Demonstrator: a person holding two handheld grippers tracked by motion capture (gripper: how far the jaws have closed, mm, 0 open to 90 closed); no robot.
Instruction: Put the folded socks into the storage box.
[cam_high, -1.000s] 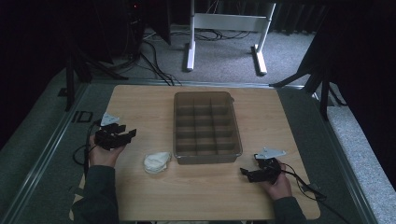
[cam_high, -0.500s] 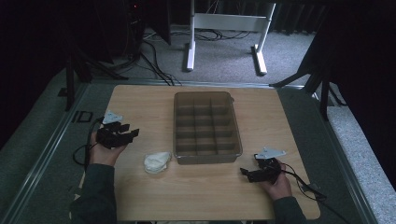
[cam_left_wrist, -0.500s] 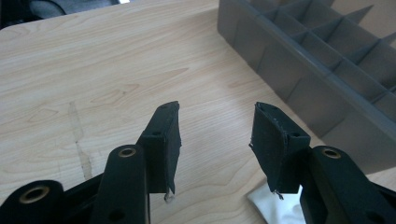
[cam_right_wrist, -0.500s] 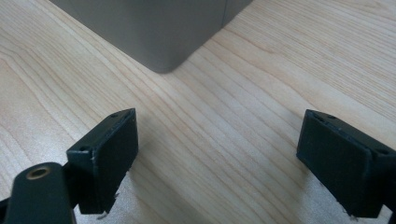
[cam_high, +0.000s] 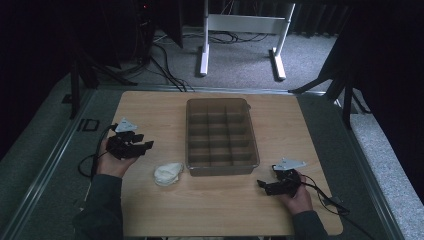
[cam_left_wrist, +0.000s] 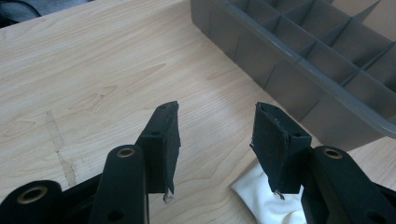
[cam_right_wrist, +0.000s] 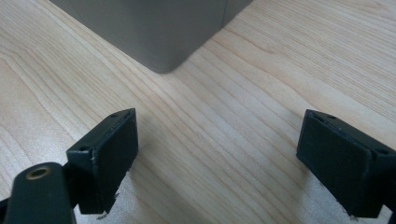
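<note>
1. The wooden table (cam_high: 150, 210) carries a grey divided tray (cam_high: 221, 172) at its middle, long axis running away from the person, its compartments looking empty.
2. A white crumpled cloth (cam_high: 168, 173) lies on the table just beside the tray's near left corner, apart from the wall. It has no clear long axis; it is a rounded wad.
3. The left gripper (cam_high: 148, 145) hangs to the cloth's far left, jaws aimed toward the tray. In the left gripper view the cloth (cam_left_wrist: 261, 200) sits low, under the right-hand jaw, so I judge that a short drop toward the person would bring it between the jaws.
4. The left gripper stands released, half spread, holding nothing.
5. The right gripper (cam_high: 261, 185) lies farther from the cloth, near the tray's near right corner (cam_right_wrist: 161, 56), spread wide and empty.
</note>
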